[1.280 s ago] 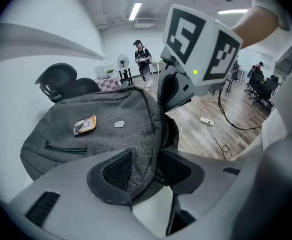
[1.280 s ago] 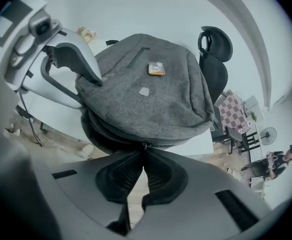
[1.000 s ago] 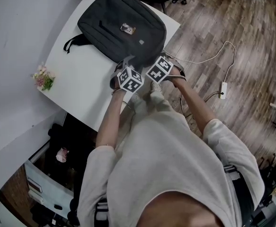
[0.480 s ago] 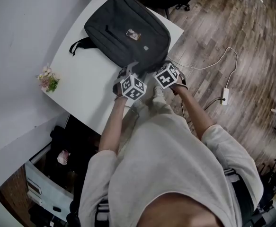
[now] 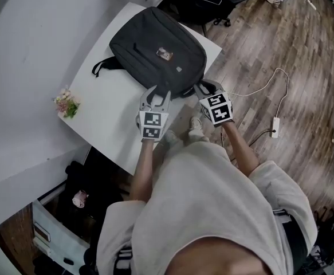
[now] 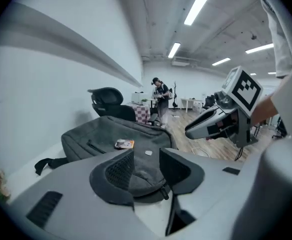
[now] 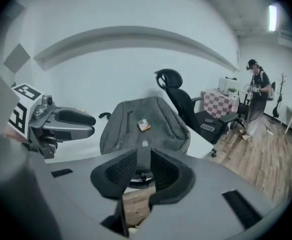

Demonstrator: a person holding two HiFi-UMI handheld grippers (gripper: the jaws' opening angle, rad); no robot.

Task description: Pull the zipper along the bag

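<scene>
Head view: bag reaches the bench near edge, just ahead of left gripper, open, empty; right gripper jaws have just been opening, empty

The bag lies on the table, flowers to its left, a chair behind it.

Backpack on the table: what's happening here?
A person holds a gripper in each hand at the near end of the dark backpack, which lies flat on the white table. The left gripper is open and holds nothing. The jaws of the right gripper have just been opening and grip nothing. The zipper pull isn't held.
</scene>
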